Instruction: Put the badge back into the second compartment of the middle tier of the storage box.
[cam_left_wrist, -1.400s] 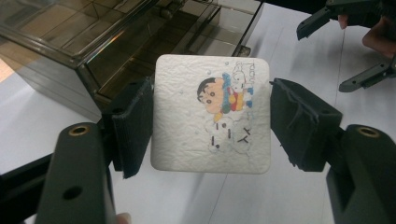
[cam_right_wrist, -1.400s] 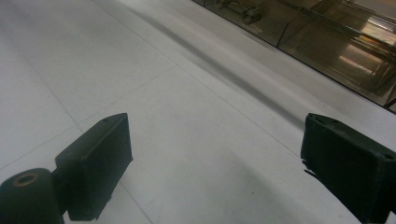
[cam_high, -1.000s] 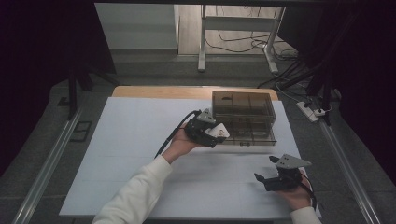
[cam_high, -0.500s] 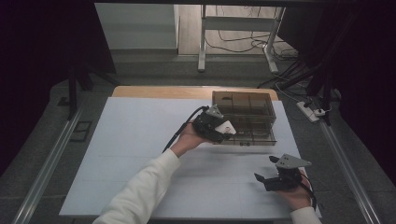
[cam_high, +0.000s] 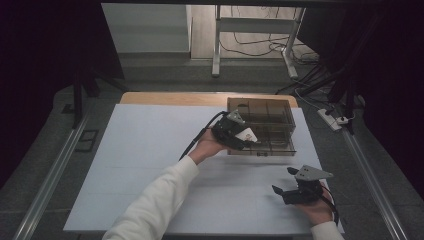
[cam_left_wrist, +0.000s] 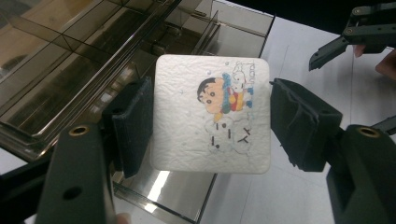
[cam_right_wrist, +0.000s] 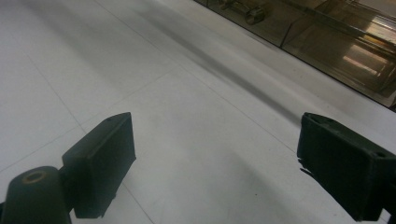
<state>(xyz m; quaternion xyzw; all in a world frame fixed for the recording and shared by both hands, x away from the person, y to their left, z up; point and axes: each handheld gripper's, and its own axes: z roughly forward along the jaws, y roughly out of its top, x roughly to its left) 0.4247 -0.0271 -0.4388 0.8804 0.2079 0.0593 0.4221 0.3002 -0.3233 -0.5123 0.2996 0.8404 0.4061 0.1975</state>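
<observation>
Over the near left edge of the brown divided box (cam_high: 261, 126), gripping a white picture card (cam_left_wrist: 212, 112) by its side edges with the left gripper (cam_high: 242, 138), fingers (cam_left_wrist: 133, 123) clamped, flat for lowering into a compartment. Resting the right gripper (cam_high: 281, 190) on the bench (cam_high: 145, 150), near right, fingers apart, clear of the box.

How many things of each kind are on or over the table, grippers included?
Grippers: 2, the left gripper and the right gripper
Smoky clear organizer boxes: 1
White square cartoon coasters: 1
Total: 4
</observation>
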